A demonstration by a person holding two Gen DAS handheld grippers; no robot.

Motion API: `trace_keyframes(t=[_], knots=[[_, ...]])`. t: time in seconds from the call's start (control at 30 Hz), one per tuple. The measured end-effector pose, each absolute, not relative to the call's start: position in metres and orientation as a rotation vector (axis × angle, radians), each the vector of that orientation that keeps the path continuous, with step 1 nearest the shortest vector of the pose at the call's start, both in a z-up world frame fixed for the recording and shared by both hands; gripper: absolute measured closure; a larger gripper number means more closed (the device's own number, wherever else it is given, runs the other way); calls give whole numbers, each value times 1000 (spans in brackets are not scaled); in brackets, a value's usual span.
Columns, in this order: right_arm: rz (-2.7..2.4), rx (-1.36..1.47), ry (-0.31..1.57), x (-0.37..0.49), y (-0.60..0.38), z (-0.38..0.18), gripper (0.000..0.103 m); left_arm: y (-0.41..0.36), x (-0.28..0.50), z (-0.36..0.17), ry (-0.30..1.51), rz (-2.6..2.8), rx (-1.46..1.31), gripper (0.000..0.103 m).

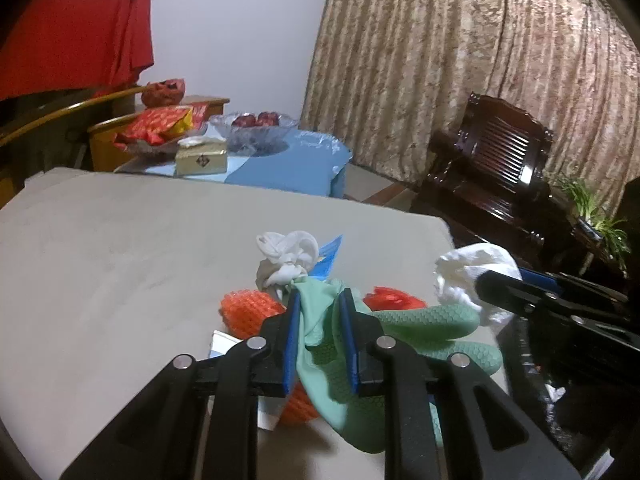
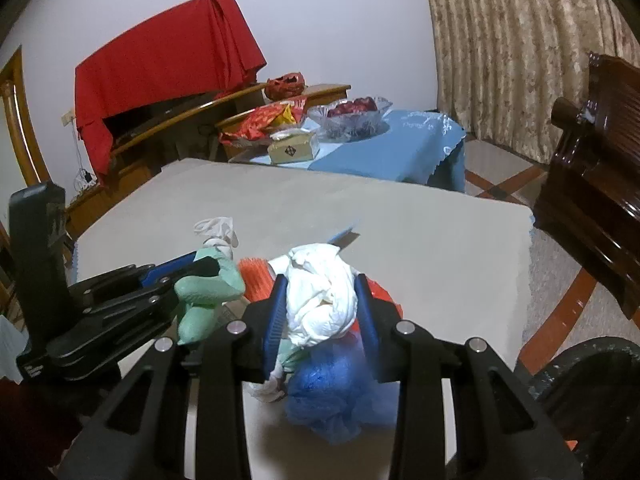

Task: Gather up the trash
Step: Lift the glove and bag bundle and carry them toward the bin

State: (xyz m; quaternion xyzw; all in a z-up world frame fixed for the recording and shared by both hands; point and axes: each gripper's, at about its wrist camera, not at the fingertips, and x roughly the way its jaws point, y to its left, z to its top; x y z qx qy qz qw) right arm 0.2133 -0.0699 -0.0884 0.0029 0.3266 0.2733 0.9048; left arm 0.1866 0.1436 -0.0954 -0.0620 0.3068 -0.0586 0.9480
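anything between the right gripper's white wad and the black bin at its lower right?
Nothing visible. The right gripper is shut on the white crumpled wad, and the black bin sits just right of the table's edge, with only open space between.

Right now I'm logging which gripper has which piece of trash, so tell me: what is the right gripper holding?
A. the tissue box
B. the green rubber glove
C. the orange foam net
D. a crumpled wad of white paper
D: in the right wrist view the right gripper has its blue pads closed on the crumpled white paper, while the green rubber glove sits in the left gripper.
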Motion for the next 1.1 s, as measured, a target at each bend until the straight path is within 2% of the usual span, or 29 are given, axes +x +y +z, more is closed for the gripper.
trace_keyframes(t=[0.6, 1.1], knots=[[483, 14, 623, 164, -134, -54, 70, 88, 143, -56, 570, -222, -109, 84], [288, 40, 617, 116, -226, -51, 70, -12, 129, -56, 592, -421, -60, 84]])
